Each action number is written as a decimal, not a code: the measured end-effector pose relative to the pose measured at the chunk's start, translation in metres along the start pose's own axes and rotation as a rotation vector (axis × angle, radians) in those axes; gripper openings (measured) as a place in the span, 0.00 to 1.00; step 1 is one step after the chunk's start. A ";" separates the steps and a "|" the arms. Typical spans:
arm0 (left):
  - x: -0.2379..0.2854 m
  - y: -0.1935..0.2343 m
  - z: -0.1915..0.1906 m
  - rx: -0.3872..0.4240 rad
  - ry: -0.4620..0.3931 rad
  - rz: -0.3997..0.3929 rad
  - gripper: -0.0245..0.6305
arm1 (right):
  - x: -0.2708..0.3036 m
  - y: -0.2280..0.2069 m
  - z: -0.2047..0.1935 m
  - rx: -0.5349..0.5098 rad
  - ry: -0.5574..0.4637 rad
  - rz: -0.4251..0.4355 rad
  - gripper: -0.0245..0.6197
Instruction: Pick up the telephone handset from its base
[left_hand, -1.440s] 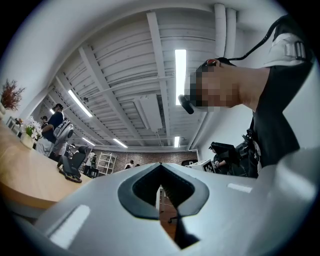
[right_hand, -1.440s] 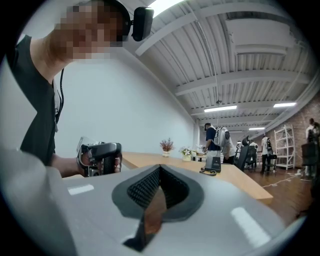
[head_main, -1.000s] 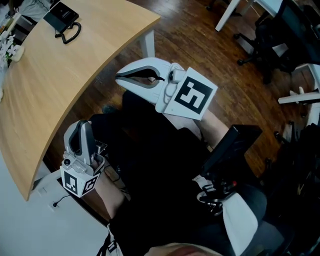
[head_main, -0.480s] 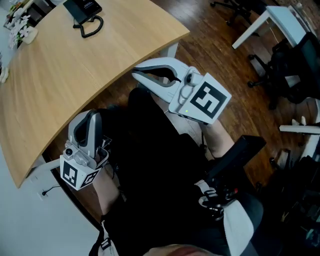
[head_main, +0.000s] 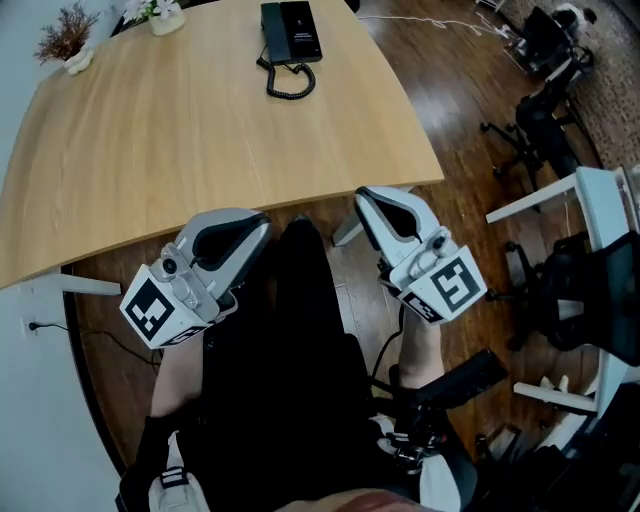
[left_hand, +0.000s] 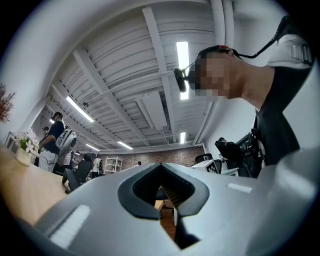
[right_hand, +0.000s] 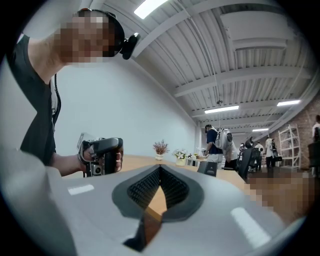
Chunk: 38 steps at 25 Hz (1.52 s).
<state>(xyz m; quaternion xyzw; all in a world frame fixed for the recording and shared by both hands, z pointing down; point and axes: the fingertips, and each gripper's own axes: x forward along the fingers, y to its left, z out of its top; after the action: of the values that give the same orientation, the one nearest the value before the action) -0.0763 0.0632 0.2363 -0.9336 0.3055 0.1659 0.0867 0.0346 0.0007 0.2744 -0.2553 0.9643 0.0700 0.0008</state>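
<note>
The left gripper (head_main: 258, 226) and the right gripper (head_main: 366, 196) are held side by side just short of the near edge of a curved wooden table (head_main: 180, 150). Neither is over the tabletop. In the left gripper view, the left gripper (left_hand: 161, 166) has its jaws closed tip to tip. Nothing is caught in the small hollow behind the tips. The right gripper view shows the right gripper (right_hand: 160, 168) in the same state, pinched together and empty, with only tabletop showing through the gap behind its tips. The black telephone (head_main: 298, 30) sits well ahead of both grippers at the far side of the table, roughly between their lines and a little closer to the left one's. Its handset (head_main: 273, 28) lies on the base. The coiled cord (head_main: 290, 82) loops on the side of the telephone nearest the grippers. Any print on the telephone is too small to read. The left cube (head_main: 152, 312) and the right cube (head_main: 455, 287) carry bold black-and-white square patterns, but no legible words. Far ahead and to the left of the left gripper, a dried plant (head_main: 65, 38) stands at the table's edge.
</note>
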 end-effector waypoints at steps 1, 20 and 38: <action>0.002 0.003 0.002 0.006 0.003 0.001 0.04 | 0.000 -0.003 0.001 0.001 -0.001 -0.006 0.04; 0.057 0.161 0.043 0.048 -0.003 -0.025 0.04 | 0.093 -0.087 0.032 -0.092 -0.003 -0.045 0.04; 0.096 0.448 -0.099 -0.357 0.172 0.416 0.04 | 0.283 -0.281 0.009 0.011 0.014 -0.198 0.04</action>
<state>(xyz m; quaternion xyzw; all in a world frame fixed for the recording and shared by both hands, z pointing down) -0.2464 -0.3723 0.2664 -0.8620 0.4627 0.1512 -0.1411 -0.0731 -0.3788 0.2174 -0.3499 0.9347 0.0624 0.0022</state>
